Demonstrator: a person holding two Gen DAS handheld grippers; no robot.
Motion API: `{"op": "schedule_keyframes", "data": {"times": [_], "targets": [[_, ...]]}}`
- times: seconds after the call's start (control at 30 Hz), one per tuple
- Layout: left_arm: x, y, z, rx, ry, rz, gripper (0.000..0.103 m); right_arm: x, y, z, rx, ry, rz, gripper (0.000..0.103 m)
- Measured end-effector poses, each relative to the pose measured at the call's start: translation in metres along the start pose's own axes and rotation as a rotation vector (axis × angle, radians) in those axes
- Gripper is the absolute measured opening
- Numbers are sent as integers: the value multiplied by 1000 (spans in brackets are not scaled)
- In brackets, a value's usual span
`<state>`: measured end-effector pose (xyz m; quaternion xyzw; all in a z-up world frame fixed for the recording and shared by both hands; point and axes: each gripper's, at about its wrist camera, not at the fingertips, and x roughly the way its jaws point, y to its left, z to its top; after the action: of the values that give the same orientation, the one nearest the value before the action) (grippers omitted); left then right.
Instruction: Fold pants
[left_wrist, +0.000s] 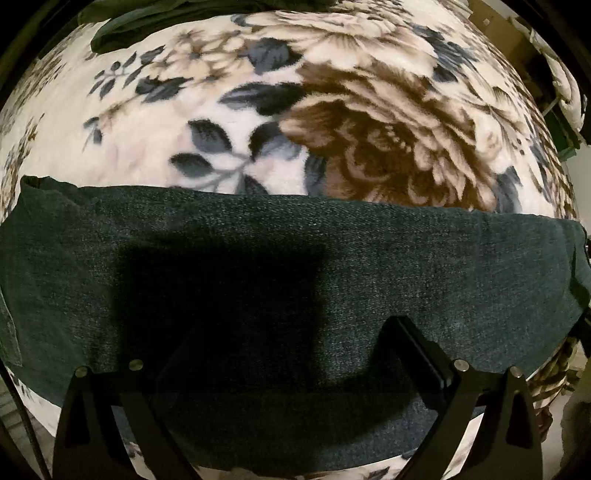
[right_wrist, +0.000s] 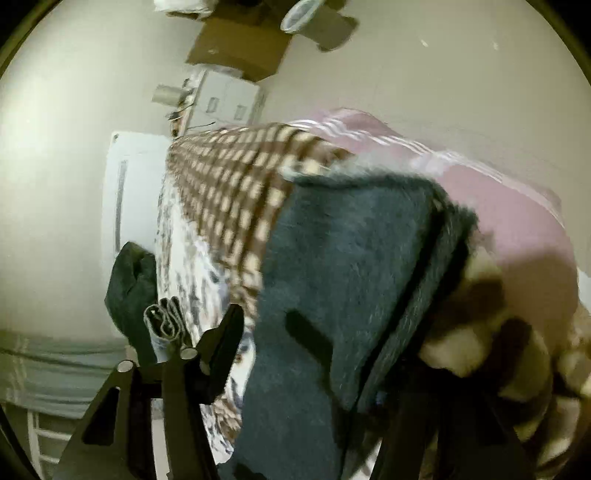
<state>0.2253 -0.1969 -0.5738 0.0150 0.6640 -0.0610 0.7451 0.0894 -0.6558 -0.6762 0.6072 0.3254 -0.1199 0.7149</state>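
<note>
Dark denim pants (left_wrist: 280, 258) folded flat on cream floral fleece blanket (left_wrist: 258, 122) over the bed, left gripper (left_wrist: 277, 354) spread wide above the cloth – clasping nothing, right gripper (right_wrist: 317, 325) part-open astride the denim – contact unclear.

Nothing readable in either view, honestly: no text, labels, brand marks or numbers on any of the fabrics, and the boxes at the top of the right wrist view are too blurry.
</note>
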Motion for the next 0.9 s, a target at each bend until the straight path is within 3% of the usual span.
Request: {"op": "schedule_keyframes", "data": {"times": [0.1, 0.13, 0.17, 0.2, 0.4, 0.57, 0.73, 0.9], "targets": [[1, 1, -1, -6, -3, -4, 103, 21, 4, 5, -73, 67, -72, 54], [2, 1, -1, -11, 1, -5, 103, 26, -1, 6, -68, 83, -93, 45], [5, 2, 1, -26, 11, -7, 103, 28, -6, 8, -57, 83, -120, 21], [9, 4, 4, -39, 20, -15, 103, 26, -8, 9, -53, 74, -135, 10], [11, 8, 13, -61, 59, -38, 103, -8, 17, -2, -75, -20, -143, 7], [-34, 36, 7, -129, -31, -96, 103, -37, 91, -35, -240, -49, -128, 7], [-79, 94, -10, -214, -81, -122, 103, -38, 178, -107, -494, -41, -150, 7], [-110, 166, -34, -313, -111, -119, 103, 6, 251, -223, -745, 64, -141, 7]]}}
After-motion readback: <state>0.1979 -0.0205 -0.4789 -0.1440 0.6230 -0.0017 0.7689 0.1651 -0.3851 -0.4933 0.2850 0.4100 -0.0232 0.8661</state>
